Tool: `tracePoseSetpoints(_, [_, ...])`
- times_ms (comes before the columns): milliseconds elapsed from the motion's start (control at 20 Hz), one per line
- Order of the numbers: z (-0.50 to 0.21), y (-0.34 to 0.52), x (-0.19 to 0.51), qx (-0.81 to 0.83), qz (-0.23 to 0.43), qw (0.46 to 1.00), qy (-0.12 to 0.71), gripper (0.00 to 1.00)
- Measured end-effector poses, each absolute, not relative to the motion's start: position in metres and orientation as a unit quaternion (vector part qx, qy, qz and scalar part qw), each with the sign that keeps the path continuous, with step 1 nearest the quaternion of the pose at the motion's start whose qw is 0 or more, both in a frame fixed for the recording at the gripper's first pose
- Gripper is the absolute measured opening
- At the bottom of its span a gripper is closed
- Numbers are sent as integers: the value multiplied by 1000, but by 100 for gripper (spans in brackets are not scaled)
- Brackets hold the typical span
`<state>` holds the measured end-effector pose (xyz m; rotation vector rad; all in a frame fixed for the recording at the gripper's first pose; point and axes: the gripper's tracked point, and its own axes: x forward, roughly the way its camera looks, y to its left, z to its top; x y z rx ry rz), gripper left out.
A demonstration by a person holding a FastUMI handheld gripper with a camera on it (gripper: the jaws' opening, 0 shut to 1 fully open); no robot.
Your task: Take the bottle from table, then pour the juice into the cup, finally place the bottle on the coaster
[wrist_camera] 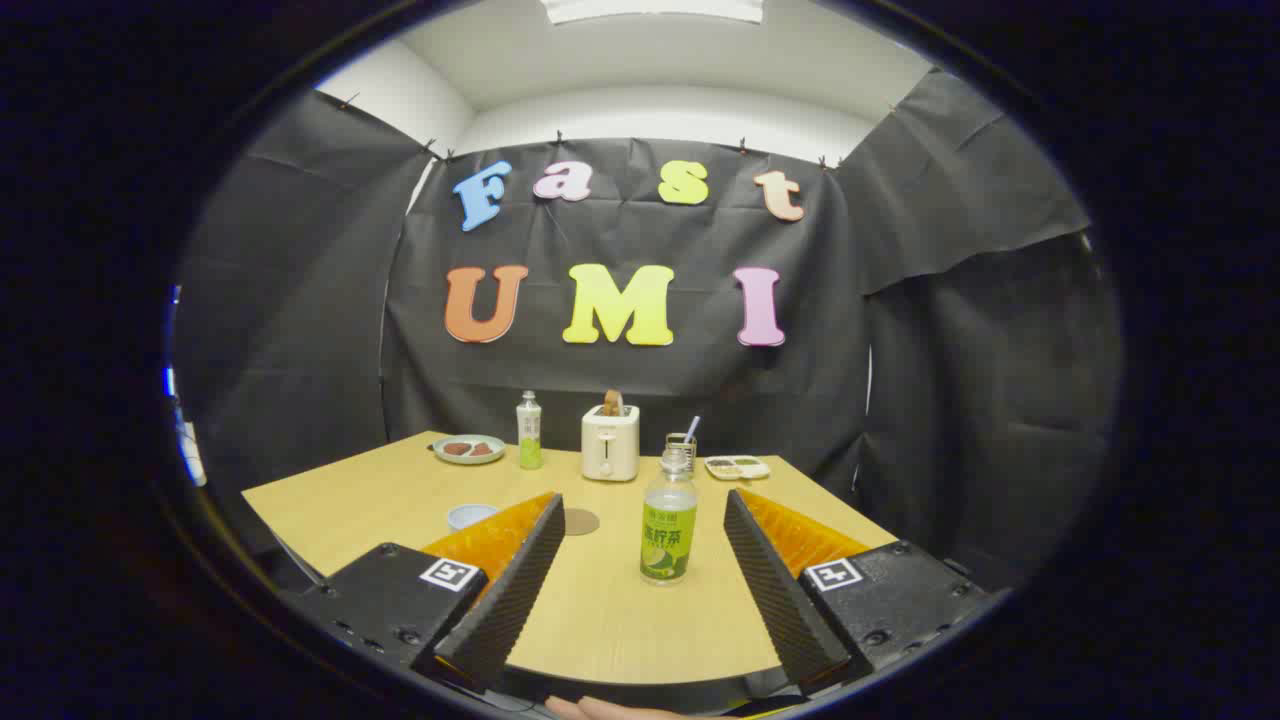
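Two fingers of the gripper (645, 560) are standing wide apart and grasping nothing, with the bottle (668, 520) rising upright on the table (370, 490) in the gap between them, a little nearer the right finger and touching neither. That puts the work at its first step, the taking of the bottle, with the reach seemingly under way but no grip made. The bottle is showing green liquid in its lower part, and its cap looks to be off, though the neck is too small in this view to be sure. A cup (469, 516) is sitting low on the table beyond the left finger, and a round coaster (580, 521) is lying flat just beside that finger's tip, between cup and bottle. Farther back are standing a second bottle (528, 431), a toaster (610, 442), a plate (469, 449) and a small tray (737, 467), all well apart from the work. Judging from this, the next move is calling for the fingers to go forward until the bottle's body is lying squarely between the pads, then to close on its labelled middle, firmly enough to lift without tipping it.
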<state>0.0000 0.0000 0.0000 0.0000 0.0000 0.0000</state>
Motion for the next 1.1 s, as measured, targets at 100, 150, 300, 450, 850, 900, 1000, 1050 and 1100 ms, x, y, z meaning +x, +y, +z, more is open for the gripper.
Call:
tracePoseSetpoints(100, [-1, 0, -1, 2, 0, 1000, -2, 100])
tracePoseSetpoints(150, [-1, -1, -1, 3, 0, 1000, -2, 100])
tracePoseSetpoints(300, [-4, -2, 0, 3, -3, 1000, 2, 100])
tracePoseSetpoints(450, [-4, -4, 0, 5, -5, 1000, 3, 100])
tracePoseSetpoints(850, [-8, -6, 1, 4, -8, 1000, 5, 100])
tracePoseSetpoints(900, [-9, -6, 3, 3, -9, 1000, 6, 100])
tracePoseSetpoints(1000, [-9, -6, 5, 3, -10, 1000, 9, 100])
tracePoseSetpoints(1050, [-10, -7, 6, 5, -10, 1000, 11, 100])
tracePoseSetpoints(1100, [-10, -6, 8, 7, -10, 1000, 12, 100])
